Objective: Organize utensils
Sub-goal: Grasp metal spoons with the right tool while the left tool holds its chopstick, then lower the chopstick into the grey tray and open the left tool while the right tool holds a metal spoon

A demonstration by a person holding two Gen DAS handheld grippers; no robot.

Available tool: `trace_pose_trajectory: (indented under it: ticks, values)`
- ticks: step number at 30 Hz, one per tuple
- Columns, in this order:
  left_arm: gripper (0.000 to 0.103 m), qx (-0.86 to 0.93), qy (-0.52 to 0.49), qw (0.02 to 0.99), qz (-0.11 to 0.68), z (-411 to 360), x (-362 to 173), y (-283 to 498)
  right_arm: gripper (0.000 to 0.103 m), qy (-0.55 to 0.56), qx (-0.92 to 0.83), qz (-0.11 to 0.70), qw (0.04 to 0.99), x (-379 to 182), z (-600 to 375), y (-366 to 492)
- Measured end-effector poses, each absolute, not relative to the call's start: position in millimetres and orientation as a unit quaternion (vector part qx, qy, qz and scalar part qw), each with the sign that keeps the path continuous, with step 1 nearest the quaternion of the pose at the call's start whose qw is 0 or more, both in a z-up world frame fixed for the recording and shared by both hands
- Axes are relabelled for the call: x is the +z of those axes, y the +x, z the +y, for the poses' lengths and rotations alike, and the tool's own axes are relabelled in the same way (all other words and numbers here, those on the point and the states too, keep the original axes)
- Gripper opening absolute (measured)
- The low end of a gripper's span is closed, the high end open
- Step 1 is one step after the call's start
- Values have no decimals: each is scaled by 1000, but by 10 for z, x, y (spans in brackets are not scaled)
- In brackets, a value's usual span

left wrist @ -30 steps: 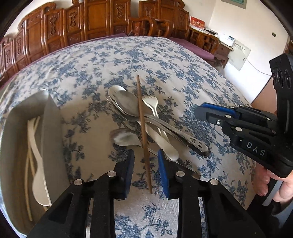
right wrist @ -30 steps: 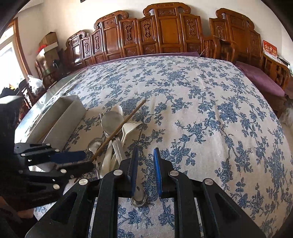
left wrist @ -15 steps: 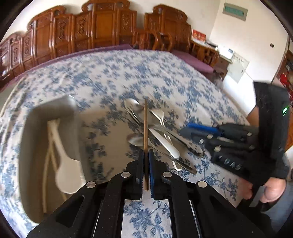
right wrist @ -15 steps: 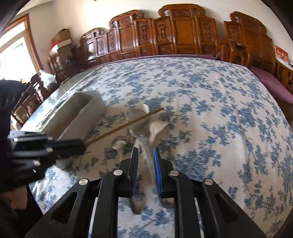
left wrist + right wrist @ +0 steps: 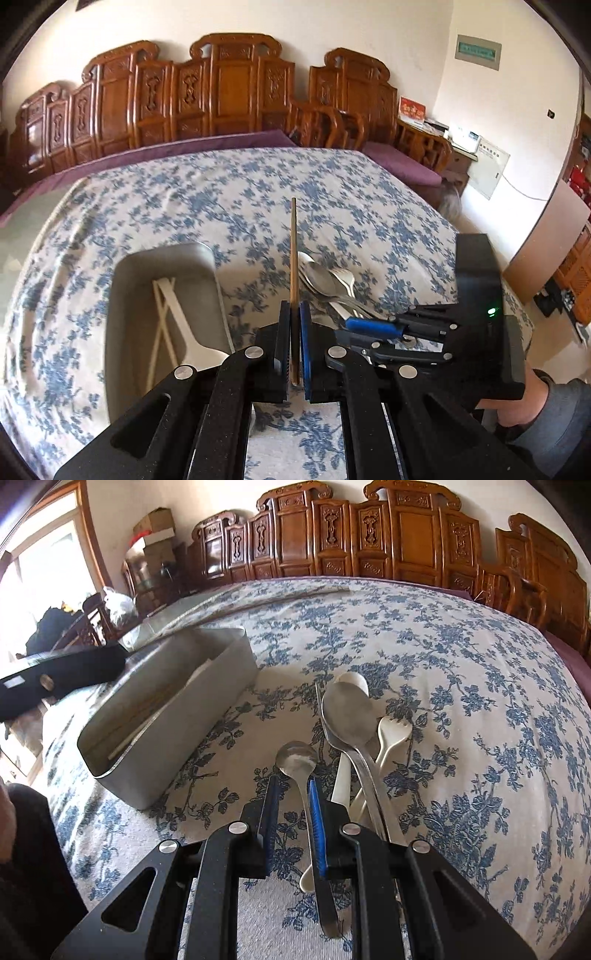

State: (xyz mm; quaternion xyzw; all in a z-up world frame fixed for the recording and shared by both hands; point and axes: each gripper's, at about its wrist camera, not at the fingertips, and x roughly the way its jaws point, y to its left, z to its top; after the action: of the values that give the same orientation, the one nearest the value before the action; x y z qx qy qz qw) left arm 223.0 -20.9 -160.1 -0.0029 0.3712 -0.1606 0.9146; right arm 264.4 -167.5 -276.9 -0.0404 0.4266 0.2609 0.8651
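My left gripper (image 5: 294, 310) is shut on a brown wooden chopstick (image 5: 293, 254) and holds it lifted above the table, pointing away. A grey metal box (image 5: 122, 295) at its left holds a white spoon (image 5: 188, 332) and pale chopsticks (image 5: 160, 325). My right gripper (image 5: 291, 794) is open, low over the utensil pile, with the handle of a small metal spoon (image 5: 297, 757) between its fingers. A large metal spoon (image 5: 345, 716), a white plastic fork (image 5: 391, 734) and a white spoon (image 5: 354, 681) lie beside it. The box (image 5: 207, 698) stands left of the pile.
The table carries a blue-flowered cloth (image 5: 461, 657). Carved wooden chairs (image 5: 229, 92) line the far side. The right gripper's body (image 5: 424, 332) is close to the right of my left gripper. The left gripper's body (image 5: 55, 679) crosses the right view's left edge.
My left gripper closed on the chopstick and lifted it off the pile. My right gripper moved down to the pile, around the small spoon's handle.
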Motion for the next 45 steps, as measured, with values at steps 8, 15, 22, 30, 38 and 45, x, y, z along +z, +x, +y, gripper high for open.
trace_pose_trajectory:
  ticks: [8,15,22,30,38,45]
  values:
    - [4,-150,-2,921,360,-79,-1505,2197,13,-77,247,449,855,-2898,-1566,2673]
    - [4,-133,-7,927,351,66,-1435,2123,5,-85,237,446,859,-2895,-1571,2668]
    - [4,-112,-18,930,349,277,-1404,2071,2,-76,230,439,865,-2847,-1615,2662]
    - [4,-87,-27,930,356,510,-1435,1964,2,-54,236,410,880,-2656,-1676,2578]
    - [4,-75,-20,923,376,612,-1503,1791,2,-44,232,398,887,-2574,-1757,2515]
    - [4,-59,-7,913,404,677,-1648,1776,2,-42,233,397,887,-2561,-1759,2475]
